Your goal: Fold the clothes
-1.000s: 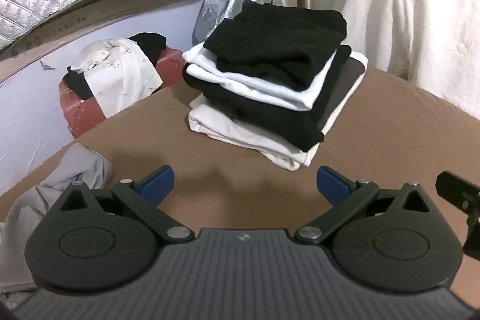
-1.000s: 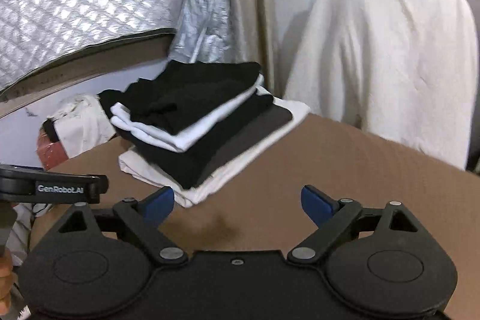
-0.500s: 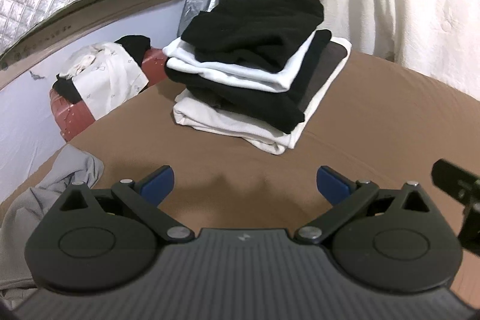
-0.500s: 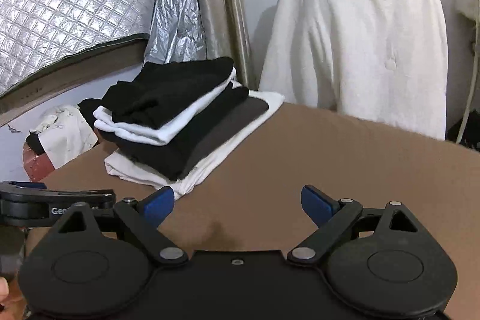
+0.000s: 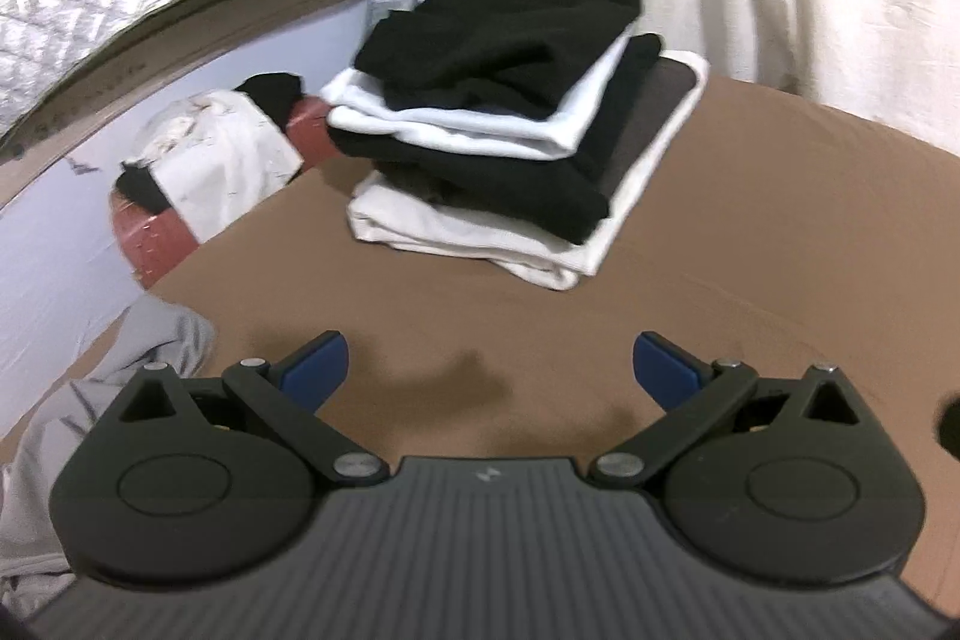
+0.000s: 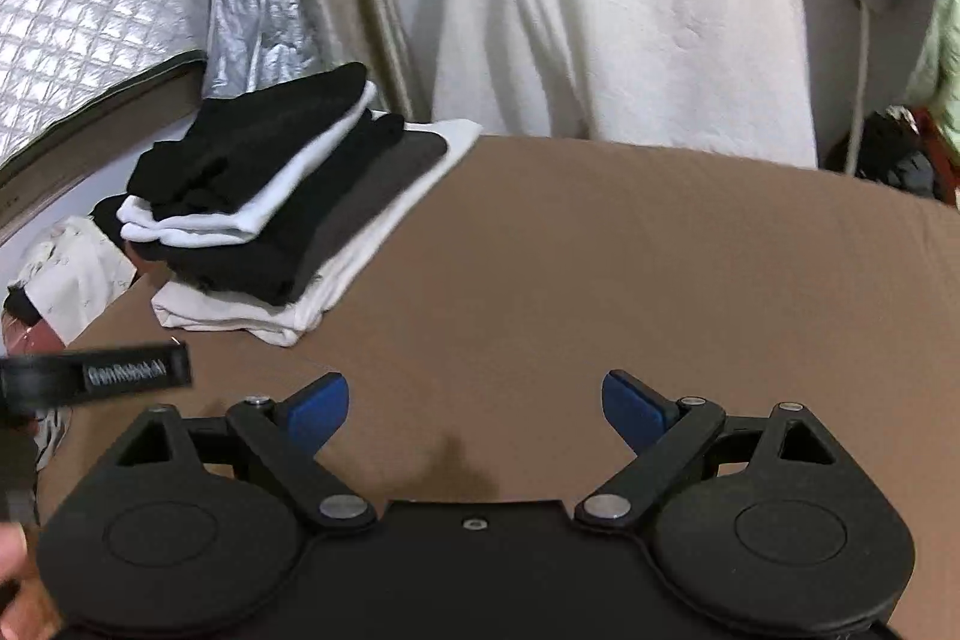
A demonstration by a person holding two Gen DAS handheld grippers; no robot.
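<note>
The left gripper point(image 5: 491, 370) hovers over the brown table surface point(image 5: 750, 232) with its jaws spread wide and nothing between the blue fingertips point(image 5: 315, 367). The right gripper point(image 6: 477, 409) is in the same condition: jaws released, blue pads point(image 6: 633, 409) well apart, empty.

The stack of folded clothes point(image 5: 516, 124) sits on the far side of the table, toward the left. It consists of alternating layers: a black garment point(image 5: 510, 34) on top, a white one point(image 5: 480, 127) beneath it, then more black, dark grey and white layers.

A loose grey garment point(image 5: 78, 400) lies at the near left edge of the table, beside the left gripper. Beyond the left edge, a red container point(image 5: 156, 238) holds a white printed cloth point(image 5: 222, 160) and dark fabric.

A cream sheet point(image 6: 618, 10) hangs behind the far edge.
</note>
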